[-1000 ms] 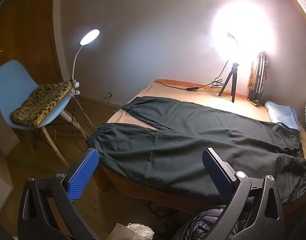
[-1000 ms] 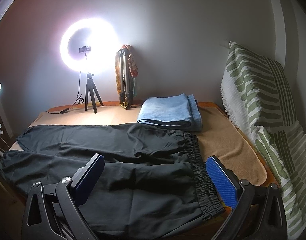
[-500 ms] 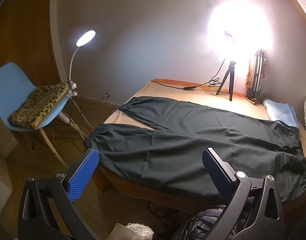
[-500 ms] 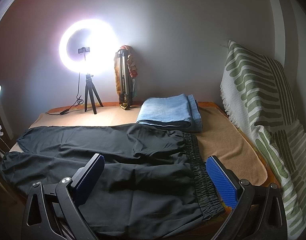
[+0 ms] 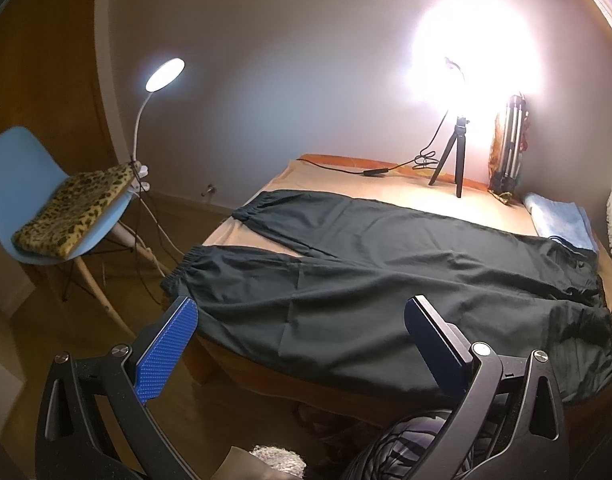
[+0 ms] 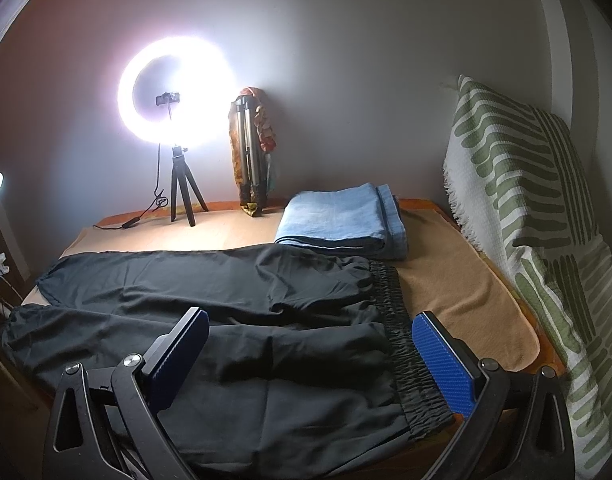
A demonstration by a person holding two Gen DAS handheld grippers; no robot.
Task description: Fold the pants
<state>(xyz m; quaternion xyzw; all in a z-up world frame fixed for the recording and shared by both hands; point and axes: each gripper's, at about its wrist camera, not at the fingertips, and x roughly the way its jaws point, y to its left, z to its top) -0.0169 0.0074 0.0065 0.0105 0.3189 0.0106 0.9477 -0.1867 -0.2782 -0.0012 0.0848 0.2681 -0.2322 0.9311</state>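
Black pants lie spread flat across the bed, two legs ending in gathered cuffs at the left, the near leg hanging over the bed's front edge. In the right wrist view the same pants show their elastic waistband at the right. My left gripper hovers open in front of the bed near the leg end, touching nothing. Above the waist end my right gripper is open too, with nothing between its blue pads.
A folded blue towel, a ring light on a small tripod and a folded tripod stand at the bed's far side. A green-patterned pillow leans at the right. A blue chair with a leopard cushion and a desk lamp stand left.
The left gripper view has swung slightly to the left, so the pants sit further right in it. The right gripper has barely moved. Both stay open.
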